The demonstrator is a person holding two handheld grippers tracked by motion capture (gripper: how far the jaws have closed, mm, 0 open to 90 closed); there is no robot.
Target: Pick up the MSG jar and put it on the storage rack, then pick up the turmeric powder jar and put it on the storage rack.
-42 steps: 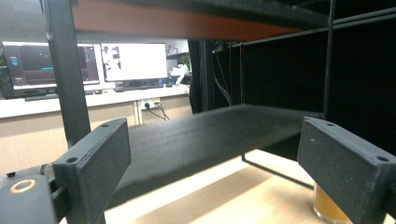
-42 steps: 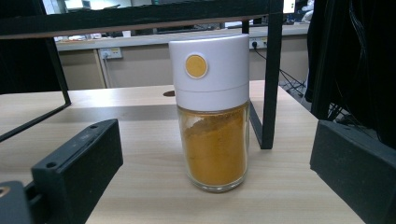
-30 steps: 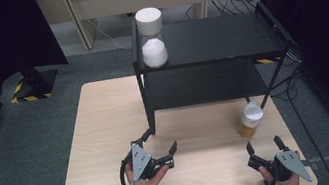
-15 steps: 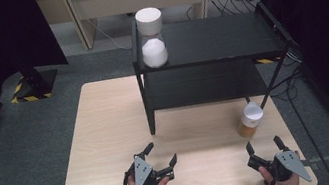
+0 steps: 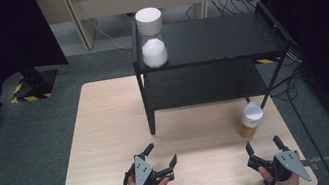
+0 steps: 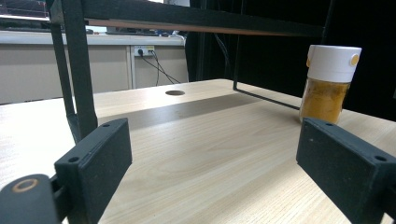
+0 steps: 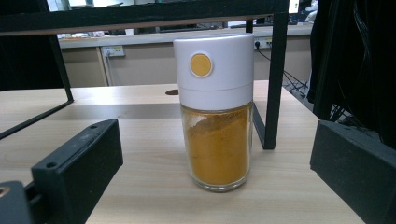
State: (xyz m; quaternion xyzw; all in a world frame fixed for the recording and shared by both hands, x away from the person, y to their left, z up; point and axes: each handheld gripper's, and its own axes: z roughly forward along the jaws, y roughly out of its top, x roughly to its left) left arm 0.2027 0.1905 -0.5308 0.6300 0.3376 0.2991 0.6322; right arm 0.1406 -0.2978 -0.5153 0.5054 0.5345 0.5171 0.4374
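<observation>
grey carpet floor around a pale wood tabletop (image 5: 108,132), dark curtains both sides, cabinets and wall sockets at the back. left to right: left gripper (image 5: 159,160) sits low over the near edge, fingers (image 6: 95,161) spread wide with nothing between them; compared with a second ago it has dropped toward the wood and pulled nearer the person, then settled, so it looks parked rather than reaching. next a black shelf (image 5: 209,39) standing on the tabletop, with a white-capped jar of white powder (image 5: 152,38) on its top left corner. right of that the spice jar (image 5: 249,120), white lid, yellow-orange powder, stands upright on the tabletop just beside the shelf's front right leg. right gripper (image 5: 264,145) is near it, aimed straight at it, fingers (image 7: 79,161) released wide and not touching; it has not moved, jar same spot. judgement: pickup of the spice jar not started yet, right hand likely does it. hard to tell: shelf's lower level is in shadow, contents unclear; both forearms cut off at the bottom edge; finger tips cropped in both gripper views; small round mark on the tabletop beyond, hole or sticker unclear.
</observation>
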